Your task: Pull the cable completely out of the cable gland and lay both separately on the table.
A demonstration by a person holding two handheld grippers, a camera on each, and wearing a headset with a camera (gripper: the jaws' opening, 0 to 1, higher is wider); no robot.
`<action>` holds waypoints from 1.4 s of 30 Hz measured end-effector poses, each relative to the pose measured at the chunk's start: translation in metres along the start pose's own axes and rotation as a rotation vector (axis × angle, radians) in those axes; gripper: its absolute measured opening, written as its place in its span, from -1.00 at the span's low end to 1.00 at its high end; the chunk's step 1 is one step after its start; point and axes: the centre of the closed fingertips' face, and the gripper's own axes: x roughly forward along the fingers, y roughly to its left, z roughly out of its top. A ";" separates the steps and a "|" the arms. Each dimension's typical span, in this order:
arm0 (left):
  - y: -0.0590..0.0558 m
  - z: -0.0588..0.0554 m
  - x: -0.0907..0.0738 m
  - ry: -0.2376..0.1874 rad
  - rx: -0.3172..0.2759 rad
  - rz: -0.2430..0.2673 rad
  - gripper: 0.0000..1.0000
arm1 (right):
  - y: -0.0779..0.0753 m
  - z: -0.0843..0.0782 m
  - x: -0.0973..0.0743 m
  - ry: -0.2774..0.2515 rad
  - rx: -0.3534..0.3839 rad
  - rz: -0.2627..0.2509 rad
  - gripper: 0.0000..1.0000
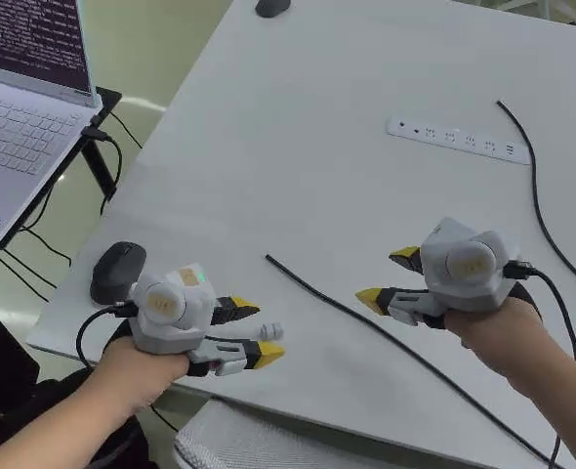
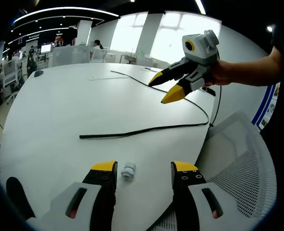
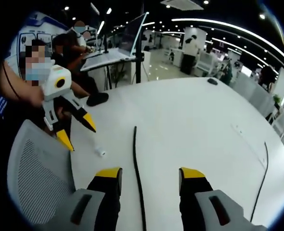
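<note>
Cable (image 1: pixel 366 318): lies slack across the near surface, light and limp; likely best pinched near its left end. Cable gland (image 1: pixel 271 332): sits apart at near left, small, hard, probably rolls. Left gripper (image 1: pixel 259 330), right gripper (image 1: pixel 384 277): fingers spread, empty.

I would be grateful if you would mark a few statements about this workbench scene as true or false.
1. The cable gland lies on the table, apart from the cable. True.
2. The right gripper is shut on the cable. False: its jaws are open and the cable lies free on the table.
3. The left gripper is open, with the gland on the table between its jaws. True.
4. The power strip lies between the two grippers. False: it lies farther across the table, beyond the right gripper.
</note>
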 end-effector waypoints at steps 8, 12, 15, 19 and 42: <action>-0.017 0.013 -0.015 -0.010 -0.005 -0.004 0.17 | -0.002 -0.013 -0.045 -0.075 0.062 -0.009 0.12; -0.019 0.022 -0.024 -0.029 -0.004 0.005 0.21 | 0.002 -0.024 -0.065 -0.106 0.075 -0.006 0.19; -0.019 0.028 -0.029 -0.050 -0.018 0.014 0.22 | 0.004 -0.032 -0.074 -0.125 0.083 -0.003 0.27; -0.017 0.028 -0.034 -0.045 -0.021 0.036 0.30 | 0.008 -0.046 -0.090 -0.163 0.133 -0.001 0.36; -0.033 0.018 -0.044 -0.003 0.000 0.055 0.70 | 0.032 -0.105 -0.122 -0.180 0.322 0.036 0.90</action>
